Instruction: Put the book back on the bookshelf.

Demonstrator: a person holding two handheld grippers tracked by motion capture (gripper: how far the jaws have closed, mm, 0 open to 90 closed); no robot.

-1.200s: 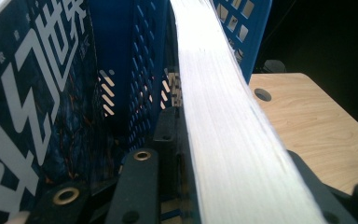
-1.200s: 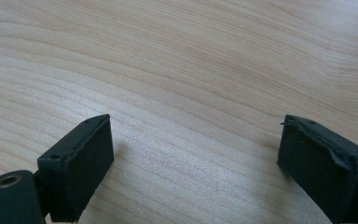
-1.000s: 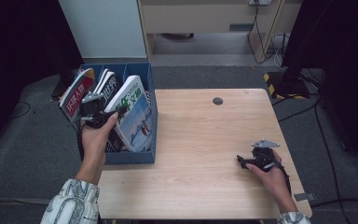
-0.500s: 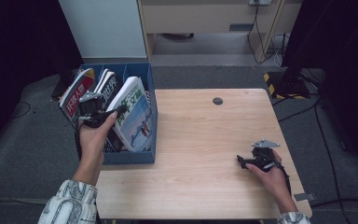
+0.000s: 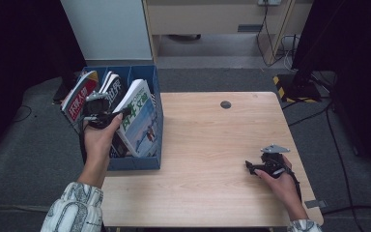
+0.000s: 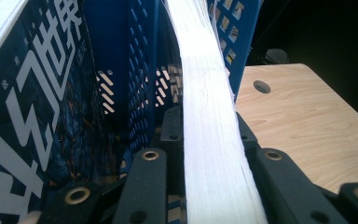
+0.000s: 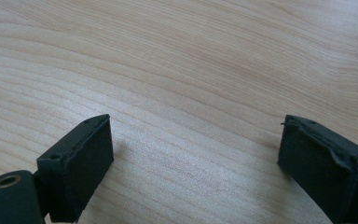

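A blue slotted crate (image 5: 145,163) stands off the table's left edge with several books leaning in it. My left gripper (image 5: 107,114) reaches into it from the near side. Its jaws have just been closing, and they are shut on a thick book with a pale blue and green cover (image 5: 140,121). In the left gripper view the book's white page edge (image 6: 205,93) runs up between the two jaws of the left gripper (image 6: 209,135). My right gripper (image 5: 249,167) rests on the wooden table (image 5: 207,145) at the near right, and in its own view the right gripper (image 7: 196,163) stands open over bare wood.
A dark blue book (image 6: 37,107) leans just left of the held one, and a red-covered book (image 5: 79,94) leans at the crate's far left. A round cable hole (image 5: 225,104) sits near the table's far edge. Cables trail on the floor at the right.
The left hand has shifted only slightly at the crate, staying on the pale book. The right hand and its gripper have not moved.
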